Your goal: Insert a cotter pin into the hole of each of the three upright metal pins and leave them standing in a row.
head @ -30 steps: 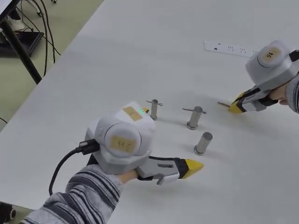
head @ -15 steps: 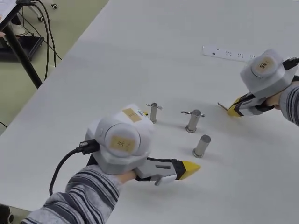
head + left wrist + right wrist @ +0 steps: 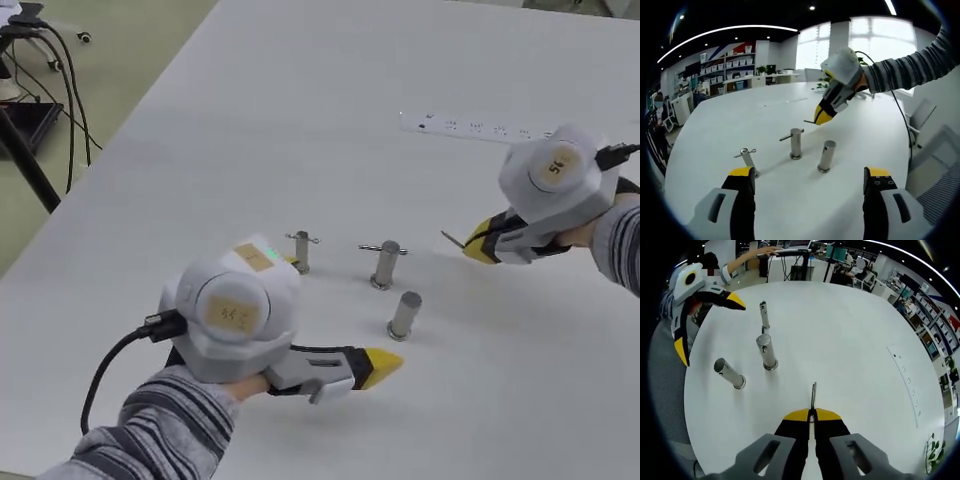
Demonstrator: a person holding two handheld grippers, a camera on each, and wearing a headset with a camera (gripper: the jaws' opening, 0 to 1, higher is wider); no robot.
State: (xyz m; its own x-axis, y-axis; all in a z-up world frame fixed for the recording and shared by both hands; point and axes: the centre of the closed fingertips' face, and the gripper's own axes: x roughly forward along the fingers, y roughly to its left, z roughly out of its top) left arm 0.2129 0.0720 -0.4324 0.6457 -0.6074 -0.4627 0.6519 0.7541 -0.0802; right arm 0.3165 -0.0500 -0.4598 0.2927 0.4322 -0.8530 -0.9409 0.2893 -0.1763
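Three upright metal pins stand on the white table. The left pin (image 3: 300, 250) and the middle pin (image 3: 386, 263) each carry a cotter pin through the top. The nearer pin (image 3: 404, 314) (image 3: 827, 156) (image 3: 729, 373) is bare. My right gripper (image 3: 812, 415) (image 3: 478, 250) is shut on a thin cotter pin (image 3: 813, 395) (image 3: 452, 240), which points toward the pins from their right and stands apart from them. My left gripper (image 3: 810, 172) is open just in front of the pins, with one yellow fingertip (image 3: 383, 363) close to the bare pin.
A white power strip (image 3: 480, 128) (image 3: 907, 385) lies flat behind the right gripper. The table's left edge (image 3: 120, 130) drops to the floor, where cables and a black stand (image 3: 30, 150) sit.
The head camera has shifted, so everything sits lower and further left. The right gripper has drifted slightly nearer with the cotter pin still in it. The left gripper has kept its place by the pins.
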